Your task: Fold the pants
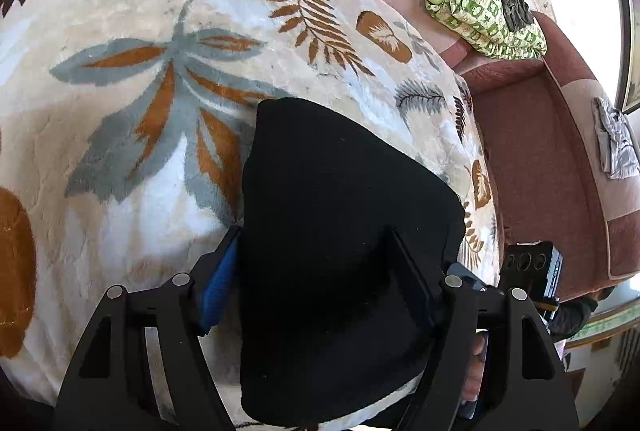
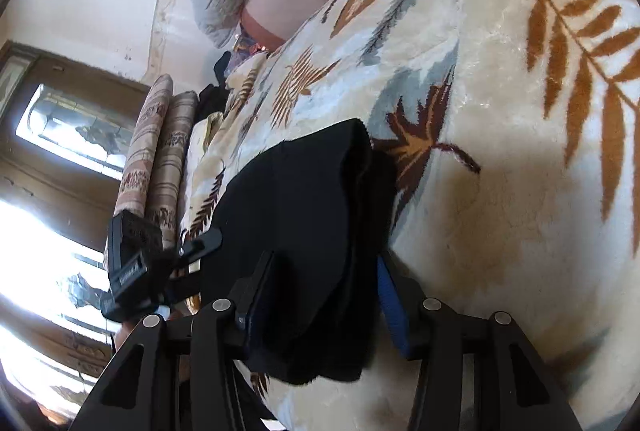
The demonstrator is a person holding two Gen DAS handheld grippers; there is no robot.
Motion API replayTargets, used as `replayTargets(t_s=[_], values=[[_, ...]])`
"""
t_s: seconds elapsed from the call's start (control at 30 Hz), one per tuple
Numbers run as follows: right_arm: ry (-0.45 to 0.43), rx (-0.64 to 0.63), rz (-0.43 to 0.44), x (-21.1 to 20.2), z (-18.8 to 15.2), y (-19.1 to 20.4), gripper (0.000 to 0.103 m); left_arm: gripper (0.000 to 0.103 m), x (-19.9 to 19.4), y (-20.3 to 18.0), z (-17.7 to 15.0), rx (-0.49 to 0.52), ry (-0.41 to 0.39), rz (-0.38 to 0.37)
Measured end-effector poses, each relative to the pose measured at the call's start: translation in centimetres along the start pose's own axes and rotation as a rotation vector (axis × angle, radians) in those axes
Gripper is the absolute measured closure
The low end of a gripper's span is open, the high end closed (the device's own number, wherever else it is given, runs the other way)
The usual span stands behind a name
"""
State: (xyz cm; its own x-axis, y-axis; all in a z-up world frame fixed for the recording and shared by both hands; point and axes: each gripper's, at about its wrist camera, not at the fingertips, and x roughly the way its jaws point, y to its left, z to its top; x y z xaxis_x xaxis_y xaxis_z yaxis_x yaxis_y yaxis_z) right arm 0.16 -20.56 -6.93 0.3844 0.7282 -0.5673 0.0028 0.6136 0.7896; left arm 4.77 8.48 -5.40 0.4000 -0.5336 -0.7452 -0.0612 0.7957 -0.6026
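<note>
Two tools: left tool (image 1: 316, 263), right tool (image 2: 324, 283), each clamping one black pants (image 1: 340, 191) over leaf-print blanket (image 1: 120, 31).

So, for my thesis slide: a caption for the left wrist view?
Left gripper straddling folded black pants on a leaf-patterned blanket.

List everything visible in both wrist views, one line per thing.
pants: one, black, folded on the blanket, between both grippers' fingers
blanket: one, cream with leaf print, under the pants
sofa: one, reddish-pink, beside the blanket
green bundle: one, green patterned, on the sofa
grey cloth: one, on the sofa's far side
striped cushions: two, beige, at the blanket's edge
left gripper: black, blue pad, fingers around the pants
right gripper: black, blue pad, fingers around the pants
</note>
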Motion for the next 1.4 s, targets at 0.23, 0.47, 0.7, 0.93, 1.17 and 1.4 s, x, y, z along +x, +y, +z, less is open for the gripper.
replayTargets(t_s=[0.23, 0.47, 0.7, 0.93, 1.17, 1.4], values=[[-0.023, -0.096, -0.025, -0.8, 0.2, 1.8, 0.067, 0.060, -0.3, -1.5, -0.3, 0.102, -0.034, 0.092], [-0.150, -0.104, -0.083, -3.3, 4.1, 2.0, 0.072, 0.063, 1.7, -6.0, 4.4, 0.223, -0.074, 0.105], [-0.165, -0.098, -0.155, -3.3, 7.9, 0.2, 0.075, 0.058, 5.8, -5.1, 7.1, 0.191, -0.060, 0.149], [-0.216, 0.104, -0.020, -4.9, 6.5, -2.6, 0.048, 0.052, 5.2, -4.5, 6.7, 0.169, -0.065, 0.129], [0.002, 0.147, 0.025, -1.7, 5.5, -3.2, 0.047, 0.047, 5.5, -3.7, 6.7, 0.124, -0.051, 0.112], [0.054, 0.174, 0.040, 0.6, 5.6, -3.0, 0.047, 0.042, 5.6, -3.5, 6.7, 0.118, -0.052, 0.119]])
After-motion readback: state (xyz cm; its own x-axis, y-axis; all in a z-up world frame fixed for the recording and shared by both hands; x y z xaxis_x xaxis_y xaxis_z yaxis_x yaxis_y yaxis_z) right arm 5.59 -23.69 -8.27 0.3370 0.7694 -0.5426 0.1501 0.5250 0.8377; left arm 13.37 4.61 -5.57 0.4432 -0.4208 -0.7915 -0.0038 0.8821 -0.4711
